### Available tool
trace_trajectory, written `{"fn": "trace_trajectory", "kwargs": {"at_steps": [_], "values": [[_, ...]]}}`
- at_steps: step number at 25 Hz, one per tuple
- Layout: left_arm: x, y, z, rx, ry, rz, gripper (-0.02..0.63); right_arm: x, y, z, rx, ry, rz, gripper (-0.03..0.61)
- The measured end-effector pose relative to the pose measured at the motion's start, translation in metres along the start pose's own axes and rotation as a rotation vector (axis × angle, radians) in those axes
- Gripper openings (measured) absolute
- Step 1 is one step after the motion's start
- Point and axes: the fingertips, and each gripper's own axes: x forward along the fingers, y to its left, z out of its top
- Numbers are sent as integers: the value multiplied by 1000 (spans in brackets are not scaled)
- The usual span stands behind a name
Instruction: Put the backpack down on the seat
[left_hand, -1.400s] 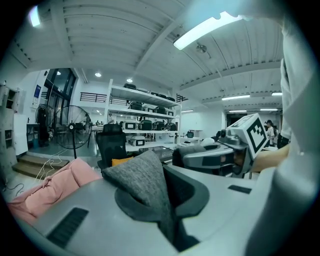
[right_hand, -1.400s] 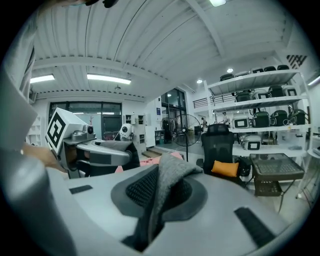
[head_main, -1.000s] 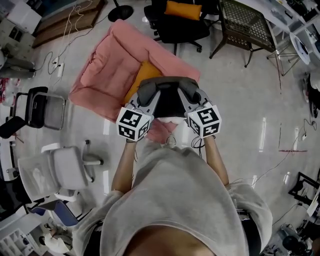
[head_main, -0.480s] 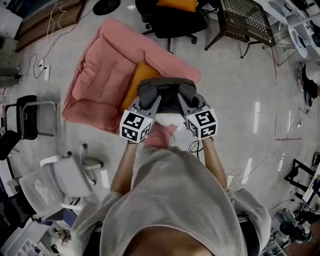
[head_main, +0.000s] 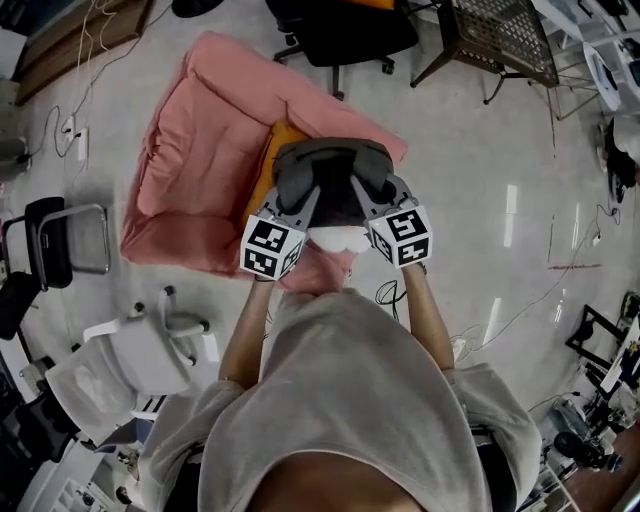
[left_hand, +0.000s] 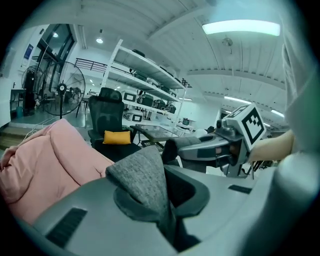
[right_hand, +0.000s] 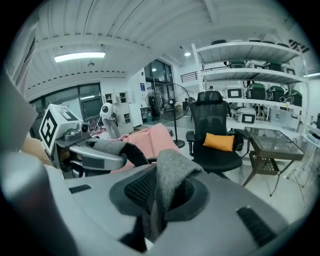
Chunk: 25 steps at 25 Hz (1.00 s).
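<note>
We hold the backpack (head_main: 335, 190) over the pink seat (head_main: 200, 160), at its near edge by the orange cushion (head_main: 272, 150); from above we can't tell if it touches. The left gripper (left_hand: 167, 225) is clenched on the left strap (left_hand: 142, 180). The right gripper (right_hand: 150, 222) is opening, with the right strap (right_hand: 170, 182) pinched between its jaws. Next, we reckon, it needs to settle flat on the seat before both straps are let go. The black chair (head_main: 345, 25) and white chair (head_main: 130, 360) stand clear, so nothing blocks us.
</note>
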Motion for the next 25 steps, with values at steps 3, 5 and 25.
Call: {"fn": "trace_trajectory", "kwargs": {"at_steps": [3,5,25], "values": [[10,10,-11,-17,40,3,31,12,-8,-9,16,33,-9,89],[15,18,-20,-36,77,19,84,17,-15,-17,33,56,-20,115],[-13,19,-42,-107,91,109,254,-20,-23,-18,7,-12,-122,282]]}}
